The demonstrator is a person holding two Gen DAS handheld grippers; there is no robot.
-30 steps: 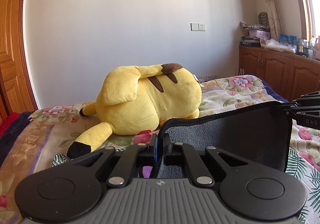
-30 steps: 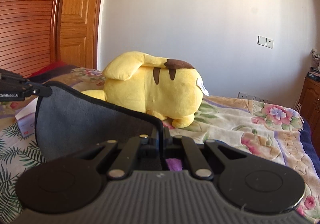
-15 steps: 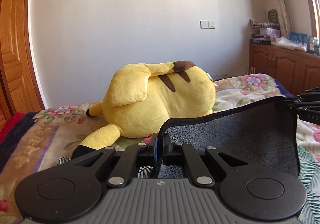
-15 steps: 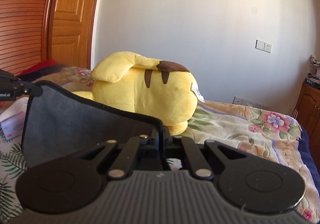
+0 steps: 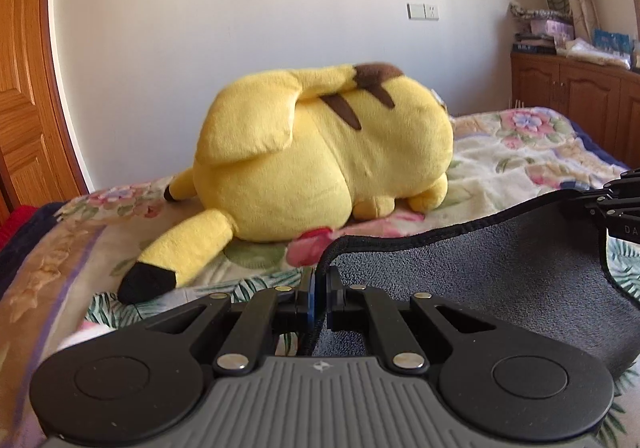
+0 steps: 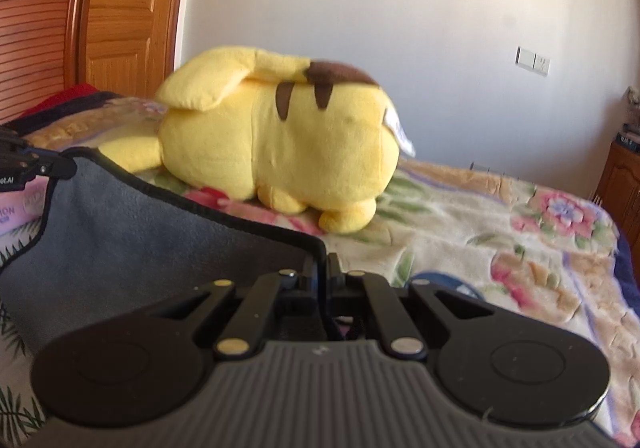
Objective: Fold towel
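Floral bed (image 5: 500, 167); both tongs pinch towel (image 5: 480, 272) corners, edge taut.

The bed (image 5: 520, 171) has a soft blanket (image 6: 480, 215) spread over it. The blanket is cream with big pink flowers and green leaves on it. Close to the camera it shows green palm leaves (image 5: 256, 282) on white. At the left side of the bed there is a dark blue strip (image 5: 24, 232) and something red (image 5: 16, 219) beside it.

A big yellow plush toy (image 5: 320, 155) lies on its side on the blanket, in the middle of the bed. It has brown stripes on its back and a black tip (image 5: 146, 282) on one long ear. In the right wrist view, a pale packet with purple letters (image 6: 16, 213) lies on the bed at the left edge.
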